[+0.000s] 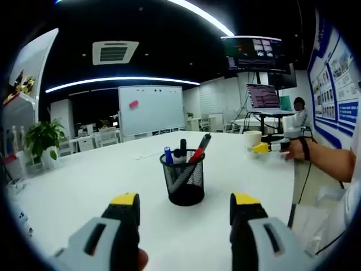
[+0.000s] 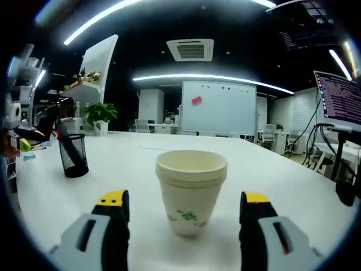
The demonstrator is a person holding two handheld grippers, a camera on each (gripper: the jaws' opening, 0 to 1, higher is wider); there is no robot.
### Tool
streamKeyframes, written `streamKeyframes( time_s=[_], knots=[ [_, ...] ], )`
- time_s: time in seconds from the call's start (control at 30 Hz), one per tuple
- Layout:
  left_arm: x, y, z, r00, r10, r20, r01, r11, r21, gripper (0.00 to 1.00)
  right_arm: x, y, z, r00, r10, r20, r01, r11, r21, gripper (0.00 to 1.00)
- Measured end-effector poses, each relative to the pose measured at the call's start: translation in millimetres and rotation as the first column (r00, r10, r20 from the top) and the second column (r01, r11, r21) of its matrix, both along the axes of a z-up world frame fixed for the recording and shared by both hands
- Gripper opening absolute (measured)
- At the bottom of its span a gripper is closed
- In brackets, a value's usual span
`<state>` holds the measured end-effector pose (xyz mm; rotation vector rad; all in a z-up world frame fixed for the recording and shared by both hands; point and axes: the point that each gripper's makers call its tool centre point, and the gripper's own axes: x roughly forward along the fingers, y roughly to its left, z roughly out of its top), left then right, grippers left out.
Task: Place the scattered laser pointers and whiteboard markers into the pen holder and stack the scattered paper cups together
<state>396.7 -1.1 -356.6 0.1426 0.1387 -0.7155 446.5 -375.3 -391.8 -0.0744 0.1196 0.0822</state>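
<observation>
A black mesh pen holder (image 1: pixel 183 182) stands on the white table (image 1: pixel 101 175), a short way ahead of my open left gripper (image 1: pixel 185 204). It holds several markers and pointers, among them a red-capped one (image 1: pixel 199 149) and a blue one (image 1: pixel 168 155). In the right gripper view a white paper cup (image 2: pixel 191 190) with green print stands upright between the jaws of my open right gripper (image 2: pixel 184 205), untouched. The pen holder (image 2: pixel 73 154) is at the left there. The right gripper (image 1: pixel 269 147) enters the left gripper view from the right, beside the cup (image 1: pixel 252 139).
A whiteboard (image 1: pixel 150 109) stands beyond the table, with a potted plant (image 1: pixel 43 137) at the far left. A laptop (image 1: pixel 263 97) on a stand and a seated person (image 1: pixel 298 110) are at the back right. A person's forearm (image 1: pixel 330 161) reaches in.
</observation>
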Motion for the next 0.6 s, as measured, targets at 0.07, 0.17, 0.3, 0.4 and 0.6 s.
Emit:
streamKeyframes(
  time_s=[0.07,0.17,0.3,0.4,0.6],
  knots=[
    [0.3,0.1,-2.4,1.0,0.004,-0.014,-0.004,1.0,0.005,0.65,1.6,1.2,-2.7,1.0,0.002,-0.01,-0.002,1.0,0.0,0.8],
    [0.0,0.1,-3.1,1.0,0.0,-0.016,0.0,1.0,0.011,0.65,2.8,0.0,-3.6,1.0,0.001,-0.011,-0.001,1.0,0.0,0.8],
    [-1.0,-0.1,-3.2,1.0,-0.002,-0.017,0.003,1.0,0.022,0.65,3.2,1.3,-5.5,1.0,0.007,-0.024,-0.007,1.0,-0.005,0.8],
    [-1.1,-0.3,-2.4,1.0,-0.003,-0.016,0.003,1.0,0.023,0.65,3.5,1.7,-4.6,1.0,0.009,-0.022,-0.009,1.0,-0.006,0.79],
    [-2.6,-1.7,-3.3,1.0,-0.013,-0.02,0.014,0.999,0.039,0.64,6.4,3.8,-3.0,0.999,0.022,-0.024,-0.023,0.999,-0.022,0.79]
  ],
)
